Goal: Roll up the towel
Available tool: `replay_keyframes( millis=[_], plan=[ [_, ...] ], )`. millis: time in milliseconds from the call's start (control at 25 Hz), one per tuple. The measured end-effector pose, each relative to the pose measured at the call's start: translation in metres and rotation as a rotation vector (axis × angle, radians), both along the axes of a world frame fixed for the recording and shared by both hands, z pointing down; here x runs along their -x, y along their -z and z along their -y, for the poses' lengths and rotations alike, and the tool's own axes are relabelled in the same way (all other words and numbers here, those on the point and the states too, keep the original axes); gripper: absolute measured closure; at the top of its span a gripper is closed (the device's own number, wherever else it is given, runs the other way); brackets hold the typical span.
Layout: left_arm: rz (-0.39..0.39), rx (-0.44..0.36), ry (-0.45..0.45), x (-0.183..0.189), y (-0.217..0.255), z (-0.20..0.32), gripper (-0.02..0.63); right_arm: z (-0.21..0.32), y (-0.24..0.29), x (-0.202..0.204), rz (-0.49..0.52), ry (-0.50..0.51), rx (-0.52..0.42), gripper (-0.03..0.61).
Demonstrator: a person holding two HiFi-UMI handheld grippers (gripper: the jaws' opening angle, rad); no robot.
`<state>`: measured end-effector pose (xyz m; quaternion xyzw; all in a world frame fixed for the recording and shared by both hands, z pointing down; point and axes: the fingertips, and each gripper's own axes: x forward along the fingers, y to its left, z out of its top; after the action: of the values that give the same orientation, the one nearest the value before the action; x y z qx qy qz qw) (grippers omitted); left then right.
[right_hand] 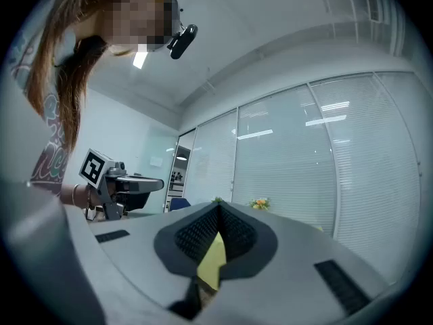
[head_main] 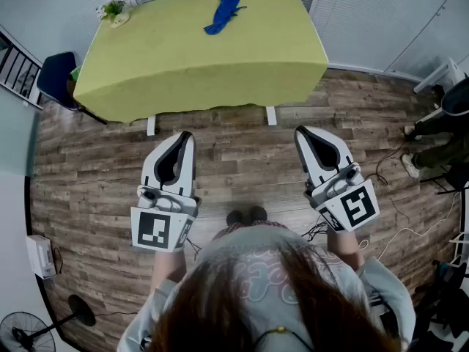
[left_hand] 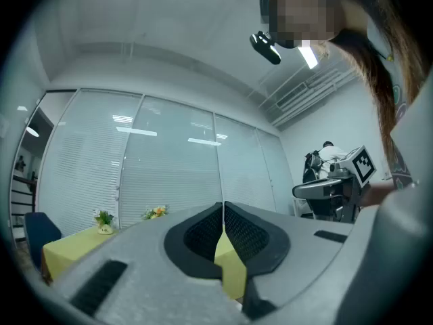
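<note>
Towel [head_main: 222, 15] first: it lies in a crumpled blue heap on the green-covered table [head_main: 183, 64], toward the far edge. We stand well back from it on the wooden floor [head_main: 242, 160], so none of the rolling is done yet. We judge the main risk to be the reach. The heap sits at the far side, and leaning across could drag the green cloth under our arms. We could also pinch that cloth together with the towel, since both are soft and one lies on the other. A bunched towel will not roll cleanly either; if we start from the heap without spreading it flat, we would likely get a lopsided wad. The small flower pot [head_main: 112, 10] at the far left corner stands apart from the towel, but a wide sweep while flattening could knock it over. Loose cables [head_main: 380, 174] on the floor to our right could catch a foot as we step in. As for the tools, the left gripper [head_main: 186, 135] and the right gripper [head_main: 302, 130] both hang in the air in front of us. They are short of the table's near edge and point roughly level toward it. In each gripper view the fingers [left_hand: 196, 232] meet tip to tip, closed on nothing and touching nothing. Only the table's green shows through the hollow behind the tips. They must part before any grasp.
</note>
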<state>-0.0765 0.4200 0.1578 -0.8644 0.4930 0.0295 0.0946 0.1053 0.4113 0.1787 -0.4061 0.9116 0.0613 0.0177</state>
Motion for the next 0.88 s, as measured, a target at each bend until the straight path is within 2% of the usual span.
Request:
replay_keyframes(
  millis=[120,400,680,880],
  plan=[
    [0.023,0.019,0.028,0.002,-0.006,0.002,0.597,0.001,-0.001,-0.002,0.003,0.003,0.002,0.575],
    [0.033,0.021,0.030,0.000,-0.009,0.003,0.597,0.004,-0.003,-0.003,0.002,0.007,0.002,0.575],
    [-0.024,0.021,0.038,0.002,-0.004,0.004,0.597,0.008,-0.002,-0.004,0.030,0.013,0.008,0.574],
    [-0.021,0.026,0.038,0.001,-0.005,0.005,0.597,0.011,-0.003,-0.006,0.050,0.015,0.007,0.574]
  ],
)
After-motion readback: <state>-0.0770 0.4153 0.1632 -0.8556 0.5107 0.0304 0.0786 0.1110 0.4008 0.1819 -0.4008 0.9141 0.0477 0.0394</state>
